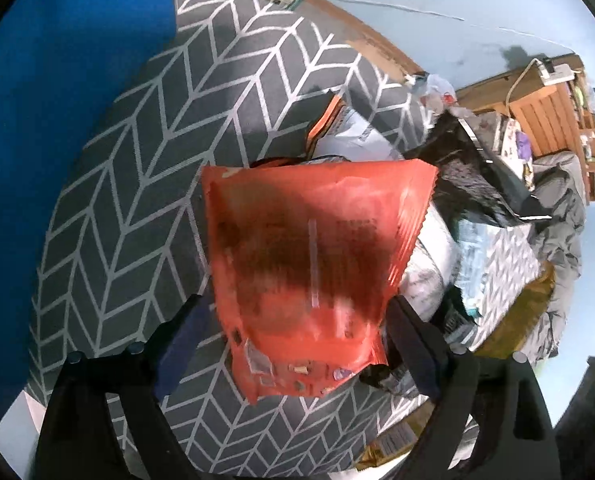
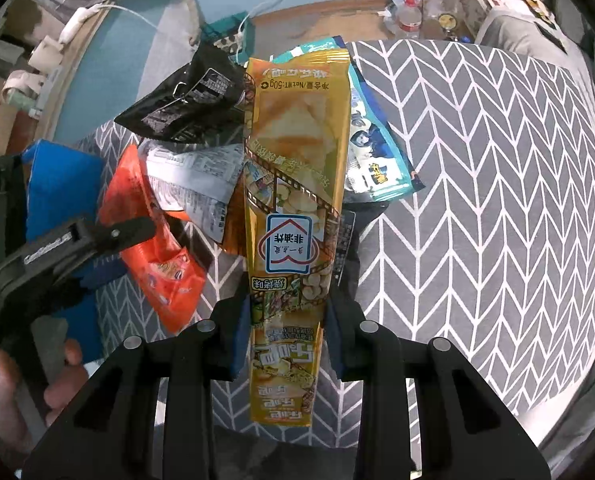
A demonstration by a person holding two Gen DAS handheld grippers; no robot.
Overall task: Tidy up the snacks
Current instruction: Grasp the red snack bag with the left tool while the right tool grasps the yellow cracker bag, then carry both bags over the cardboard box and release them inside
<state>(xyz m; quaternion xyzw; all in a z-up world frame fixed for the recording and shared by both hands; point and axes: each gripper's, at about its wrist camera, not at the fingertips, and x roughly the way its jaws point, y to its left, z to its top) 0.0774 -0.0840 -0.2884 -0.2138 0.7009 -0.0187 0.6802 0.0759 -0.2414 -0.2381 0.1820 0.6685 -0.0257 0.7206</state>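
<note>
- left gripper (image 1: pixel 297 344) sits low over the grey chevron-patterned cloth (image 1: pixel 129 184), fingers spread wide around the crinkly orange snack bag (image 1: pixel 309 264); its print is too blurry to read
- right gripper (image 2: pixel 287 320) clamps the long yellow chip packet (image 2: pixel 297 184), which hides the pile behind

The right gripper (image 2: pixel 287 316) had its jaws clamped tight. The left gripper (image 1: pixel 297 320) had its jaws wide; a hand (image 2: pixel 37 384) held its handle.

- Left wrist view looks steeply down, close over the chevron cloth (image 1: pixel 137 184).
- Right wrist view faces likewise from the opposite side; both share the snack pile (image 2: pixel 193 136).
</note>
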